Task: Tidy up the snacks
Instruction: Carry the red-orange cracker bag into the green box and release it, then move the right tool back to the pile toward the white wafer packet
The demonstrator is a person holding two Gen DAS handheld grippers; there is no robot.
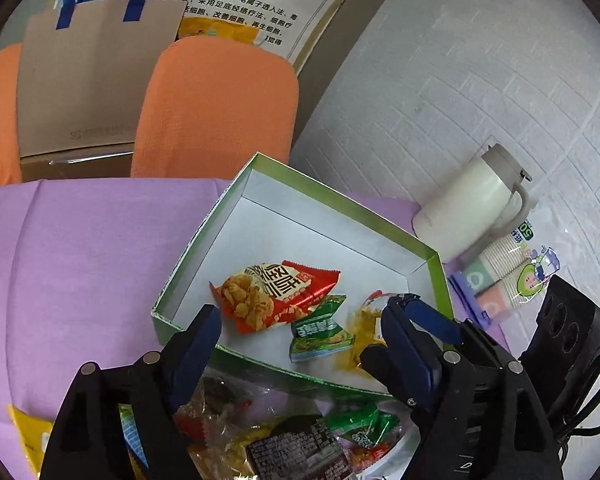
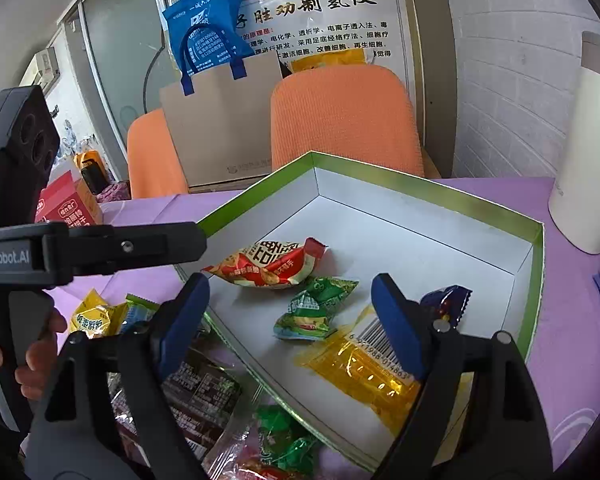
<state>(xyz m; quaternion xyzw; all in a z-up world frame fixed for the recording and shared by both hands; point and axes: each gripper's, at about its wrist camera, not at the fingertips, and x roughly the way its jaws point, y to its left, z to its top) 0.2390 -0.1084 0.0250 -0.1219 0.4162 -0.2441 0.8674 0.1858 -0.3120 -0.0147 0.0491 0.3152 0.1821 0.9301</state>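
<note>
Box: a green-rimmed box with a white floor is being used as the tray for the snacks; it is lying on the purple cloth, its near rim just ahead of both grippers.
Snacks in the box: a red packet, a green packet, a yellow packet with a barcode and a small dark blue sweet are being shown on the white floor, gathered toward the near corner, the red and green ones touching.
Snacks outside: a heap in clear wrapping is being seen on the cloth against the near rim, with dark, green and red wrappers in it; a small yellow packet is lying just beside the heap.
Left gripper: the left gripper is being held over the near rim with its jaws apart and nothing clamped between them.
Right gripper: the right gripper is being held over the same corner, jaws likewise apart and empty; the yellow packet is partly hidden behind one finger, and contact cannot be told.
Progress: a few snacks are judged already sorted into the box; most of the heap is judged still waiting outside, and much of the box floor is being left bare.
Surroundings: a white jug and two orange chair backs are being seen beyond the box.
</note>
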